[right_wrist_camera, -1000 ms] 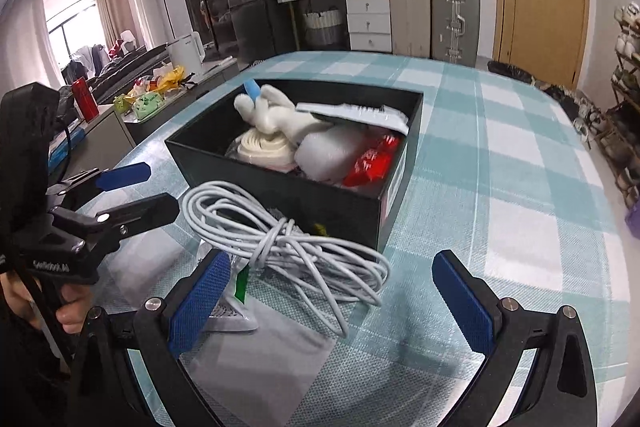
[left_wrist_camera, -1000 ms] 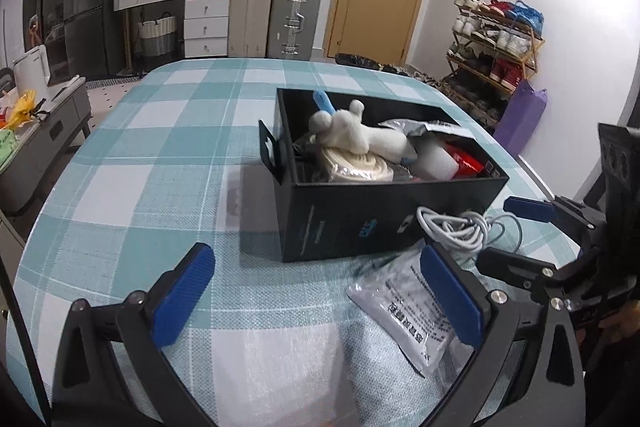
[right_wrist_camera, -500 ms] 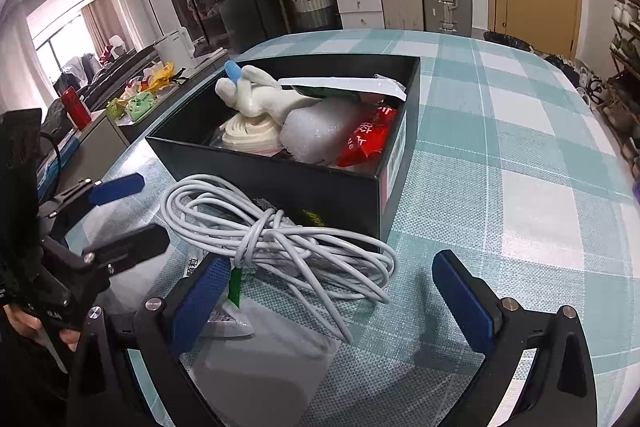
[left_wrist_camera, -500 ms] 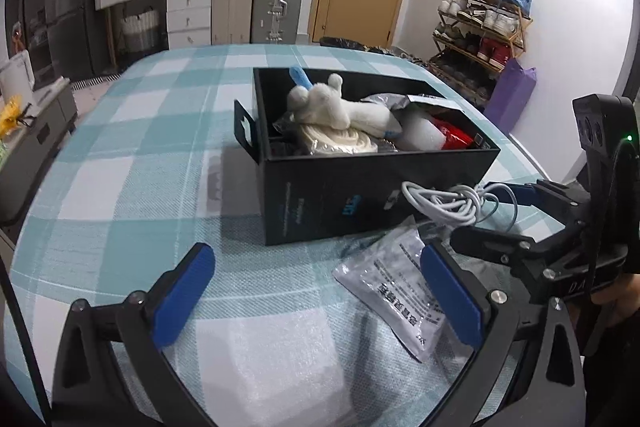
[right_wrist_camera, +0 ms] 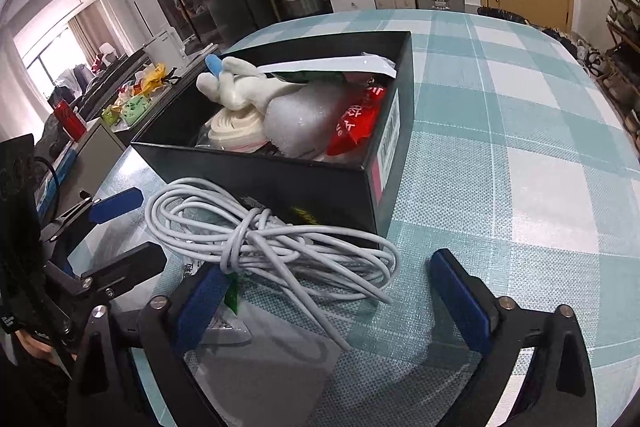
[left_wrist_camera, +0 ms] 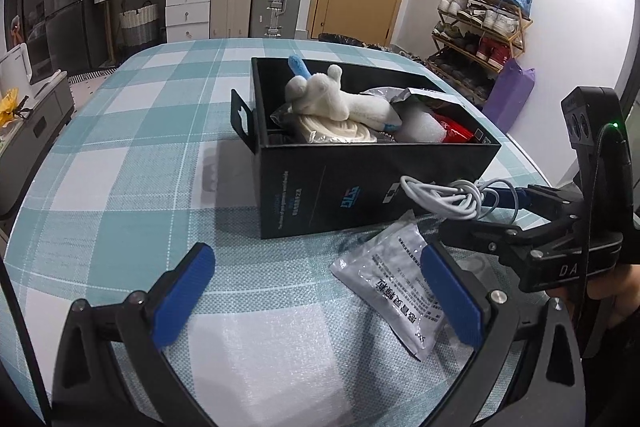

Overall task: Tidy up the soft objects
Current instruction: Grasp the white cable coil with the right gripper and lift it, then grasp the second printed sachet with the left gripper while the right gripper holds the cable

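A black box (left_wrist_camera: 360, 195) sits near the middle of the tabletop (left_wrist_camera: 120, 155). It already holds soft things: a white plush toy (left_wrist_camera: 332, 101), a cream roll and a red packet, packed close so they all fit. A white cable (right_wrist_camera: 264, 239) lies bunched on the tabletop, touching the box's near side, so it is still waiting to go in. A silver pouch (left_wrist_camera: 396, 291) lies flat next to it, partly under the cable. The right tool (right_wrist_camera: 328, 299) is wide open around the cable and has just begun to close; its pads do not squeeze it yet. The left tool (left_wrist_camera: 316, 291) is open and holds nothing, probably waiting for the pouch.
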### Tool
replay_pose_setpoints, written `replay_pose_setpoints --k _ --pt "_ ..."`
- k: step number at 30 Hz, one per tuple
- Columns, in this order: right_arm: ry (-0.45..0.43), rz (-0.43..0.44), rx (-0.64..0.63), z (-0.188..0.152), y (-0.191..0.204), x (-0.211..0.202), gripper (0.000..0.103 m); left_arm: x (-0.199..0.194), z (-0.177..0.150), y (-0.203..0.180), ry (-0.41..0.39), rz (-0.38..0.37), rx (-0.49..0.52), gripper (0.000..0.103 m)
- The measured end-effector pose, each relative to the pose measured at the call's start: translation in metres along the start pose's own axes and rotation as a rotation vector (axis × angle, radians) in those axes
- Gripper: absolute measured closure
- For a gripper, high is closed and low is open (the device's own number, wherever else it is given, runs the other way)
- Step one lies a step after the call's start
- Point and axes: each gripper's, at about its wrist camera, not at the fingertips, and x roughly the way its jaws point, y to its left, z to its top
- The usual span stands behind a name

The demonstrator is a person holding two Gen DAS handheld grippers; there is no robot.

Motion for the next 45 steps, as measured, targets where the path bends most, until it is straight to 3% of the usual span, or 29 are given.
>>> replay_pose_setpoints --k 4,10,22,29,35,39,45 --pt "-0.011 0.014 -0.008 0.000 0.001 -0.001 0.022 0.000 0.000 -0.001 -0.001 0.000 0.001 0.000" --pt "-0.026 0.027 -0.027 -0.004 0.000 -0.005 0.025 -0.001 0.000 -0.003 -0.003 0.007 0.008 0.000" --pt "-0.089 0.054 -0.066 -0.006 -0.004 -0.033 0.027 -0.003 0.001 -0.014 0.010 -0.012 0.027 0.000" --pt "-0.138 0.062 -0.093 -0.005 -0.004 -0.057 0.027 0.012 0.000 -0.026 0.070 -0.019 -0.005 0.000" --pt "-0.152 0.062 -0.090 -0.005 -0.008 -0.065 0.027 0.030 0.001 -0.038 0.125 0.027 -0.023 0.000" --pt "-0.151 0.062 -0.084 -0.005 -0.010 -0.065 0.027 0.029 0.000 -0.046 0.146 0.065 0.019 0.000" --pt "-0.148 0.063 -0.081 -0.005 -0.011 -0.064 0.027 0.024 -0.005 -0.034 0.164 0.090 0.023 0.000"
